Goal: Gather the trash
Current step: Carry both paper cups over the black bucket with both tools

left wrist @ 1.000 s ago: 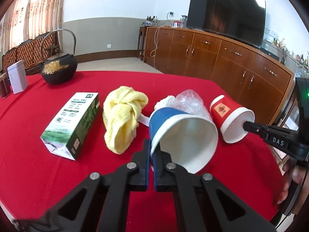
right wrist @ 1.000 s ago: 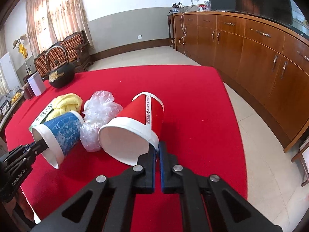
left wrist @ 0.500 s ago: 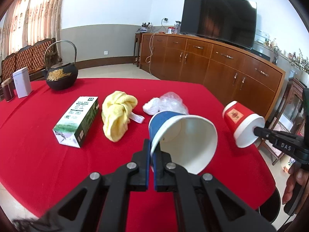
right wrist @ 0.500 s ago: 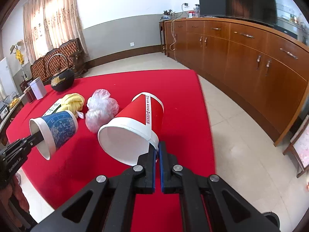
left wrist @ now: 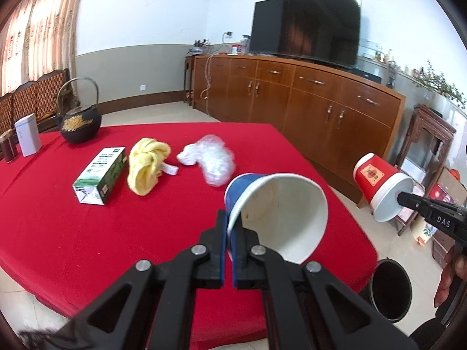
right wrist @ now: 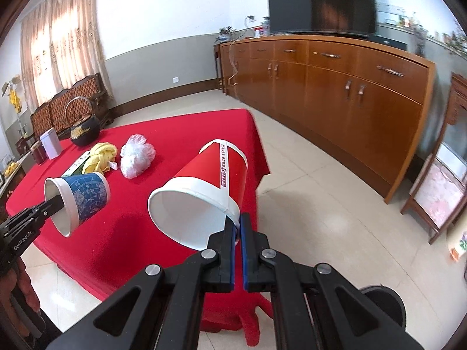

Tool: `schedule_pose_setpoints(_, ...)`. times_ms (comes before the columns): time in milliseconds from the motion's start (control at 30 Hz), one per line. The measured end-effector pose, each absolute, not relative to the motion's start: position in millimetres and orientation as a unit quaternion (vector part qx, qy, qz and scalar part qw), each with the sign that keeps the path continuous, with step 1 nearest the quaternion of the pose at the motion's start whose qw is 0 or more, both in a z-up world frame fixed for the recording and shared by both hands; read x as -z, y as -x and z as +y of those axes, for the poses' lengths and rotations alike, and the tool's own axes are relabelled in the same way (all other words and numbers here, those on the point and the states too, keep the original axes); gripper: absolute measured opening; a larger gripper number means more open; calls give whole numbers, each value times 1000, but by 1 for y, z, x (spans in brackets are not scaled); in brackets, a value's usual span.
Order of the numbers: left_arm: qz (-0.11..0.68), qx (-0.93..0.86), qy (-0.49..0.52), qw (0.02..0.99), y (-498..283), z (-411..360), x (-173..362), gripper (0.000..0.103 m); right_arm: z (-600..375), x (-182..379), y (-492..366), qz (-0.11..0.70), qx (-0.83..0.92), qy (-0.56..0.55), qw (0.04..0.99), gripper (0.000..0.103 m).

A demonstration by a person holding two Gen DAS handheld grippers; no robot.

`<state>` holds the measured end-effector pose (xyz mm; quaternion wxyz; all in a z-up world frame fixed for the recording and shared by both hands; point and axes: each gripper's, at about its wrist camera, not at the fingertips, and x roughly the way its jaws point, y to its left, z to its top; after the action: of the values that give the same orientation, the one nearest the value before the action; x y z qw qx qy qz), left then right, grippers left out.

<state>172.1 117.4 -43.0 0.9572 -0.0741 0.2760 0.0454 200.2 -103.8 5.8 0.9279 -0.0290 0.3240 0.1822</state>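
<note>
Distance from the table is the biggest change: over the last second I have pulled both claws back and a little up, so the red table (left wrist: 87, 233) that filled the left wrist view now sits across the middle and the floor shows along the bottom. A black bin (left wrist: 391, 288) has come into the lower right of that view; in the right wrist view its rim (right wrist: 382, 303) shows at the lower right behind the claw's arm. My left claw (left wrist: 229, 227) is clenched on the rim of the blue cup (left wrist: 277, 215), held clear of the table at centre frame. My right claw (right wrist: 237, 230) is likewise pinched on the rim of the red cup (right wrist: 210, 180), which now hangs past the table edge over the floor. Left behind in the upper left of the left view are the plastic bag (left wrist: 213, 160), yellow cloth (left wrist: 147, 160) and green carton (left wrist: 100, 172). I judge both cups are on their way to the bin, with the rest yet to collect.
</note>
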Motion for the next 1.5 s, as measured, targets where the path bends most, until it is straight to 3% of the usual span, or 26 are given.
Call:
schedule_pose_setpoints(733,260,63,41,963,-178,13,26,3,-236,-23,-143,310,-68,-16,948,3)
schedule_pose_setpoints(1500,275,191,5,942,-186,-122,33,3,-364,-6,-85,325,42,-55,943,3)
